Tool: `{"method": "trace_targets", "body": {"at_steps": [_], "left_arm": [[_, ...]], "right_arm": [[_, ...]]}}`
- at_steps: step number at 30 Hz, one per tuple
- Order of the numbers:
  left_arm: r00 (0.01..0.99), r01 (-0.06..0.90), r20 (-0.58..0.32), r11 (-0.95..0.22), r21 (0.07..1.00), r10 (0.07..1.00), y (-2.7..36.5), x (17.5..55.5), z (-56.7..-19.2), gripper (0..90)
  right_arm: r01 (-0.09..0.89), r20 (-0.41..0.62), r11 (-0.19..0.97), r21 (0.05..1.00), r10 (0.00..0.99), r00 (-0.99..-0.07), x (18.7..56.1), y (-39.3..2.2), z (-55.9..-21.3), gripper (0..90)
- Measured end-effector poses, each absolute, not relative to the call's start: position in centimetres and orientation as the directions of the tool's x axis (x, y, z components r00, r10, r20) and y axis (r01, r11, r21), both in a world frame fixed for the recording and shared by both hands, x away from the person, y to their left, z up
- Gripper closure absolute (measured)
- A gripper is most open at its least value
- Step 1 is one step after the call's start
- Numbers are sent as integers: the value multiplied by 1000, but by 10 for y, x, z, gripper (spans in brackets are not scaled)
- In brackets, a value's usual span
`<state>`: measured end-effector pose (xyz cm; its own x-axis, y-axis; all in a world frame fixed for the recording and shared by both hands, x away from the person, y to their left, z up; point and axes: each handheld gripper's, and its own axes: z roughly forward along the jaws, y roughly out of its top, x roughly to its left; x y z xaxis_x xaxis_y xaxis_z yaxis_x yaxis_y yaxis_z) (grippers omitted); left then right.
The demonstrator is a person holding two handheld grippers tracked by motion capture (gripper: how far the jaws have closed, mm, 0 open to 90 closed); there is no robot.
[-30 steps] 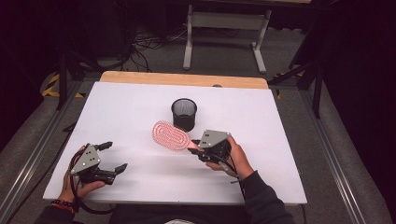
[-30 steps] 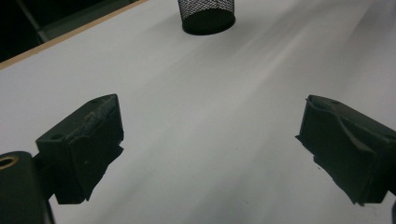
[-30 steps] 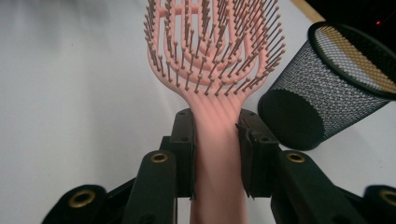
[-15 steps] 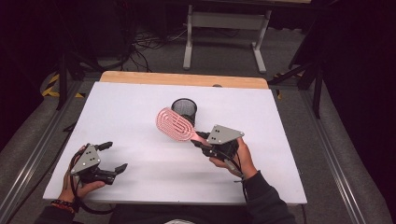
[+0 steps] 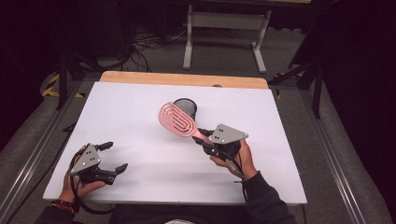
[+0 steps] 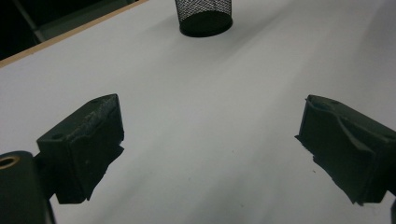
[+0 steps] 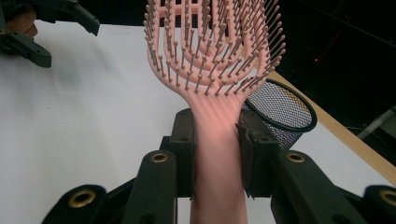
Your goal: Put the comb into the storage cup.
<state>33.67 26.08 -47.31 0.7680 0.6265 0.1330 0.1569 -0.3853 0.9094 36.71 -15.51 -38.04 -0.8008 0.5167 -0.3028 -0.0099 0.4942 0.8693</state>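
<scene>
A pink vented hairbrush (image 5: pixel 177 120) is held up off the white table, its head tilted toward a black mesh cup (image 5: pixel 186 106) just behind it. My right gripper (image 5: pixel 203 136) is shut on the brush handle (image 7: pixel 218 154), which sits between both jaws in the right gripper view, bristles facing the camera. The mesh cup (image 7: pixel 280 112) stands upright behind and to the right of the brush there. My left gripper (image 5: pixel 112 156) rests open near the table's front left corner with nothing between its fingers (image 6: pixel 88 140). The cup (image 6: pixel 204 16) appears far ahead in the left gripper view.
The white tabletop (image 5: pixel 130 116) has a wooden strip (image 5: pixel 182 79) along its far edge. Beyond it stand a metal stand (image 5: pixel 224 28) and cables on the grey floor. Rails run along both sides of the table.
The right gripper has lifted the hairbrush off the table and swung it up and back toward the mesh cup. The left gripper has stayed put.
</scene>
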Motion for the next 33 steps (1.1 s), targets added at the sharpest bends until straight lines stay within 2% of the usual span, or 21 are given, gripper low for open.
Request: {"method": "trace_targets", "body": {"at_steps": [18, 33], "left_arm": [[792, 150, 84, -326, 934, 605, 245, 339, -463, 77], [825, 128, 32, -243, 962, 564, 212, 347, -443, 93]], "right_arm": [[-17, -296, 438, 899, 580, -759, 367, -160, -378, 695], [-21, -273, 379, 925, 625, -731, 357, -159, -387, 695]]}}
